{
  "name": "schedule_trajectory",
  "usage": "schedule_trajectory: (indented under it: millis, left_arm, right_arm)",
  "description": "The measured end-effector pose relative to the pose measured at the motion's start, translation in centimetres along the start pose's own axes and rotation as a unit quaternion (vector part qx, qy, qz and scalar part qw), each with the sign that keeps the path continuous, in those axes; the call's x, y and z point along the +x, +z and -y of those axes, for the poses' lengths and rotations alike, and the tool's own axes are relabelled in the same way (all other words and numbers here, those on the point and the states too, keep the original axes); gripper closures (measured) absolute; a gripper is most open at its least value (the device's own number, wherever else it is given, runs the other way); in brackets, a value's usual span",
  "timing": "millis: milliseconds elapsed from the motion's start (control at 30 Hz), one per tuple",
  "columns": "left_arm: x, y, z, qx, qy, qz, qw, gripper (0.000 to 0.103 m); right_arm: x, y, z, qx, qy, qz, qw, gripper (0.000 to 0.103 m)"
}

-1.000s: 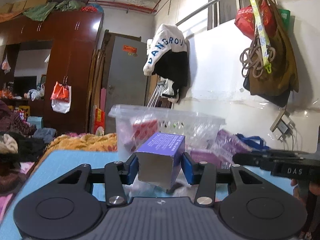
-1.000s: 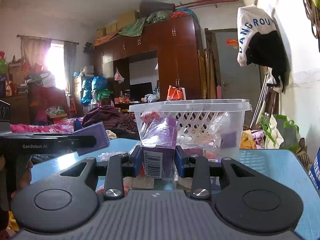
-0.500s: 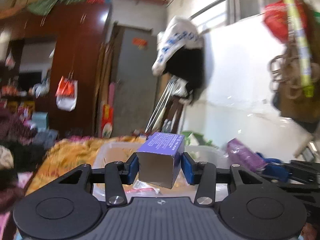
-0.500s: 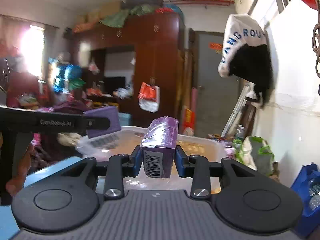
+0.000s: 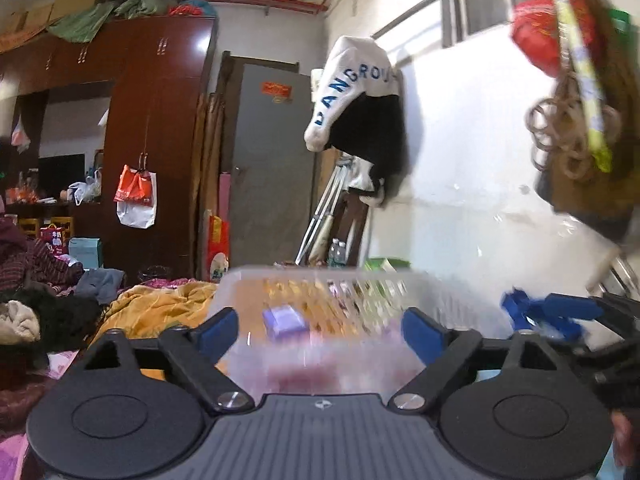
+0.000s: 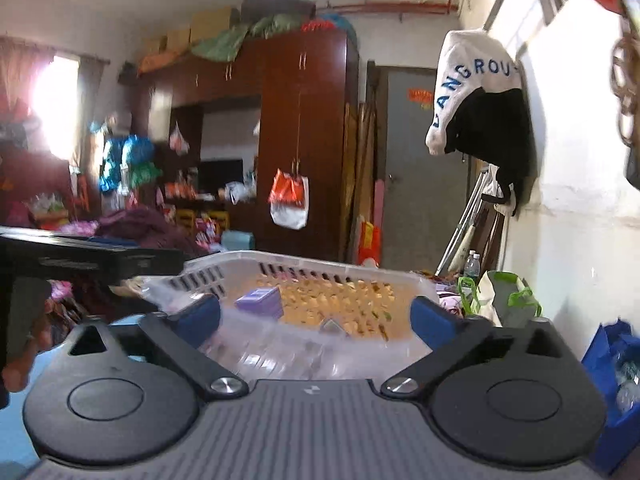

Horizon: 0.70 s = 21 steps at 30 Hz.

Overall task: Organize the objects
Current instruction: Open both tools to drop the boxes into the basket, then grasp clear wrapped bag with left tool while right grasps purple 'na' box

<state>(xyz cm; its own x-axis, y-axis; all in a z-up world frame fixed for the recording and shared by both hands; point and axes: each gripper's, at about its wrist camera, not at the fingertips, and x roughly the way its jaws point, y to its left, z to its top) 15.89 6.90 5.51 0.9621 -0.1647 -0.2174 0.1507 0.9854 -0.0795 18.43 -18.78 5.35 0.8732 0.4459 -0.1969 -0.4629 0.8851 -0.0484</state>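
Two wrist views over a translucent white plastic basket (image 5: 420, 292) with slotted walls, seen from just above its near rim.

Left tongs (image 5: 322, 326) spread wide, blue pads (image 5: 218, 328) far apart, nothing between them. Just beyond the pads, inside the basket, a small purple box (image 5: 285, 320), blurred, lying near the basket's left half. More pinkish items low in the basket, too blurred to name.

Right tongs (image 6: 316, 318) also spread wide and holding nothing, blue pads (image 6: 434, 320) apart over the basket's (image 6: 304, 264) near rim. Inside the basket, a purple box (image 6: 260, 302) lying flat toward the left wall, and a second small purplish pack (image 6: 332, 326) near the basket's middle, partly hidden by the rim.

To the right of the basket in the left view, the other tongs' blue pads (image 5: 552, 310); to the left of the basket in the right view, the black body of the left tongs (image 6: 92, 258) with a hand (image 6: 18, 360) below it.

Basket resting on a blue surface (image 6: 12, 432), a strip of it visible left of the basket. Behind the basket, a dark red wardrobe (image 6: 308, 128), a grey door (image 5: 272, 168), and a white and black garment (image 5: 356, 100) with blue lettering hanging on the white wall to the basket's right. Left of the basket in the left view, a bed with orange bedding (image 5: 160, 304).
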Motion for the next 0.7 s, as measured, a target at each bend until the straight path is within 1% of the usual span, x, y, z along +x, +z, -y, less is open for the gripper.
schedule_trajectory:
  millis: [67,133,167,233,300,367,400,433,533,567,633,700]
  left_arm:
    - [-1.4,-1.7,0.2,0.021,0.011,-0.017,0.9996,0.008]
    - [-2.1,-3.4,-0.4,0.018,0.014,-0.033,0.9992,0.008]
    - [-2.2,-4.2,-1.1,0.005,0.011,-0.048,0.9988,0.008]
    - [-2.1,-5.1,-2.6,-0.022,-0.002,-0.062,0.9978,0.008]
    - [-1.3,-5.5,-4.0,-0.048,-0.003,-0.075,0.9960,0.008]
    - [-0.8,-6.2,-4.8,-0.061,-0.001,-0.089,0.9942,0.008]
    - [-0.8,-6.7,-5.1,-0.064,0.002,-0.094,0.9935,0.008]
    - [-0.6,-6.8,-5.2,-0.067,0.003,-0.102,0.9925,0.008]
    - [-0.6,-6.9,-5.0,-0.061,0.001,-0.105,0.9926,0.008]
    - [-0.5,-6.9,-4.9,-0.059,0.001,-0.111,0.9921,0.008]
    - [-0.2,-7.2,-4.8,-0.056,-0.002,-0.129,0.9901,0.008]
    - [0.3,-7.5,-4.9,-0.055,0.001,-0.149,0.9874,0.008]
  right_arm:
    - [-0.5,-1.8,0.2,0.012,0.002,-0.031,0.999,0.000]
    - [-0.3,-3.5,1.1,0.038,0.010,-0.072,0.997,0.000]
    - [0.0,-4.2,1.6,0.054,0.009,-0.090,0.994,0.000]
    - [0.6,-4.8,2.6,0.079,0.005,-0.114,0.990,0.000]
    - [0.8,-4.8,3.1,0.097,0.002,-0.125,0.987,0.001]
    - [1.3,-4.8,2.8,0.087,0.002,-0.145,0.986,0.006]
    - [1.6,-4.8,2.6,0.079,0.002,-0.155,0.985,0.011]
    - [1.8,-4.8,2.2,0.070,0.002,-0.162,0.984,0.014]
    - [2.5,-4.8,1.8,0.055,-0.008,-0.169,0.984,0.026]
    - [2.7,-5.0,1.7,0.051,-0.012,-0.173,0.984,0.029]
    - [3.7,-5.1,1.6,0.050,-0.004,-0.185,0.981,0.036]
    - [4.0,-5.2,1.6,0.046,-0.006,-0.188,0.981,0.039]
